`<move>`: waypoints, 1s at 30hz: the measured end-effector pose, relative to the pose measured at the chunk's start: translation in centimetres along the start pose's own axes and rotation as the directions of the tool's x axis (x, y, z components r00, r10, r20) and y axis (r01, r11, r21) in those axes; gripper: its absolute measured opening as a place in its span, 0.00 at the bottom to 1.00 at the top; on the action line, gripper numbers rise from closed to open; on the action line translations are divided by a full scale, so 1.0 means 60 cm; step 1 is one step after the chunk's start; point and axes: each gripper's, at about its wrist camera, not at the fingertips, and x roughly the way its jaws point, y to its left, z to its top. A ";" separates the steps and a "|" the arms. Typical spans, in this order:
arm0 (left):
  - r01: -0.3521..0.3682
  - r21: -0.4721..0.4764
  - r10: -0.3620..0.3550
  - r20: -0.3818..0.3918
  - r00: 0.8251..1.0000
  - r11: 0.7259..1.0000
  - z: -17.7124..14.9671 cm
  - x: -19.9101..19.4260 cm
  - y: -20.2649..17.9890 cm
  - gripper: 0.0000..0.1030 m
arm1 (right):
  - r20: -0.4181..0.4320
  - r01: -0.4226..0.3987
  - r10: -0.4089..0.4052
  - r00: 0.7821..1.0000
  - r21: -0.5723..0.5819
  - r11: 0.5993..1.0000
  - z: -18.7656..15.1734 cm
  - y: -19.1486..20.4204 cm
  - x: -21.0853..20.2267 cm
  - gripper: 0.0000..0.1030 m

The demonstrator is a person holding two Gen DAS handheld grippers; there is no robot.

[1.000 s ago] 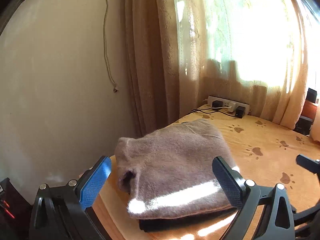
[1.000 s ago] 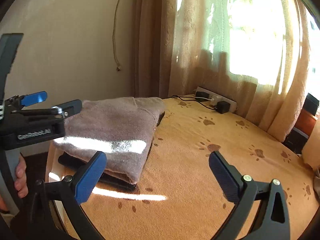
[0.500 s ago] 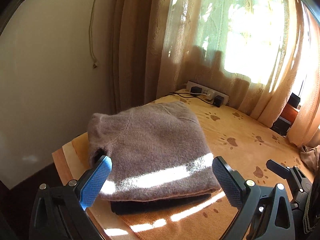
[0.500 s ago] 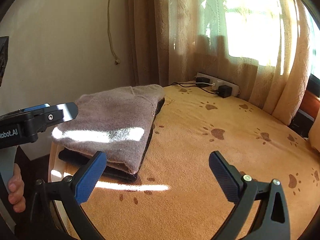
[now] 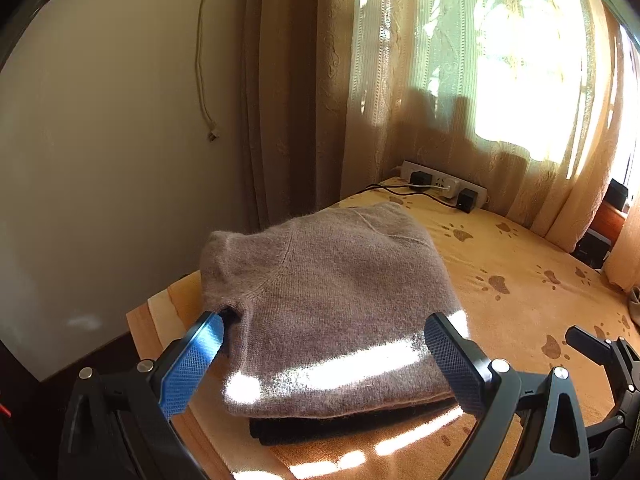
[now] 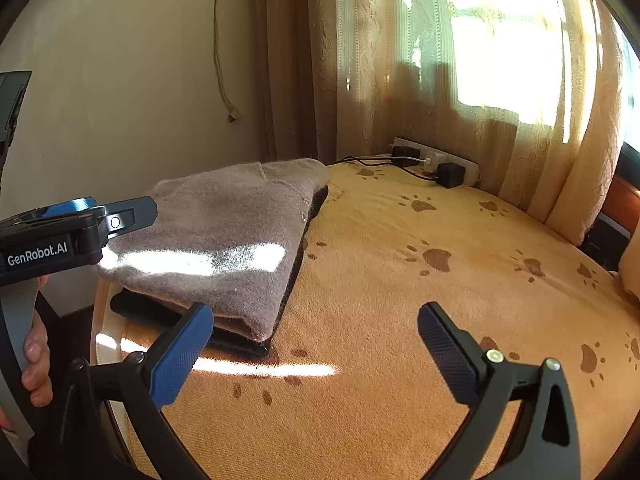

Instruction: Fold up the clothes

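A folded grey-brown sweater (image 5: pixel 332 292) lies on top of a folded black garment (image 5: pixel 344 426) at the left corner of the bed. My left gripper (image 5: pixel 320 364) is open, its fingers spread just in front of the sweater's near edge and holding nothing. In the right wrist view the same sweater (image 6: pixel 224 240) and black garment (image 6: pixel 160 314) sit at the left. My right gripper (image 6: pixel 316 352) is open over bare bedding to the right of the stack. The left gripper's body (image 6: pixel 72 232) shows at the left edge, held by a hand (image 6: pixel 36 360).
The bed cover (image 6: pixel 400 300) is orange with brown paw prints. A white power strip (image 6: pixel 436 160) with black plugs and cables lies at the far edge under the curtains (image 6: pixel 400 60). A wall (image 5: pixel 100 140) with a hanging cord runs along the left.
The left gripper has swung back left and closer, so the sweater sits larger between its fingers. The right gripper has shifted slightly. Both stay open.
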 end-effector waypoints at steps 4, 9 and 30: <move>0.021 -0.067 -0.023 -0.031 0.999 0.998 0.001 0.016 0.020 0.99 | -0.002 -0.005 0.005 1.000 0.000 1.000 -0.001 0.000 0.001 1.00; -0.110 -0.075 0.109 -0.006 0.994 0.991 0.002 0.016 0.034 0.99 | 0.001 -0.004 0.004 1.000 -0.001 1.000 -0.001 0.000 0.001 1.00; -0.074 -0.028 0.076 0.073 0.994 0.997 0.026 -0.026 0.024 0.99 | 0.026 0.001 -0.001 1.000 0.002 1.000 0.003 -0.002 -0.011 1.00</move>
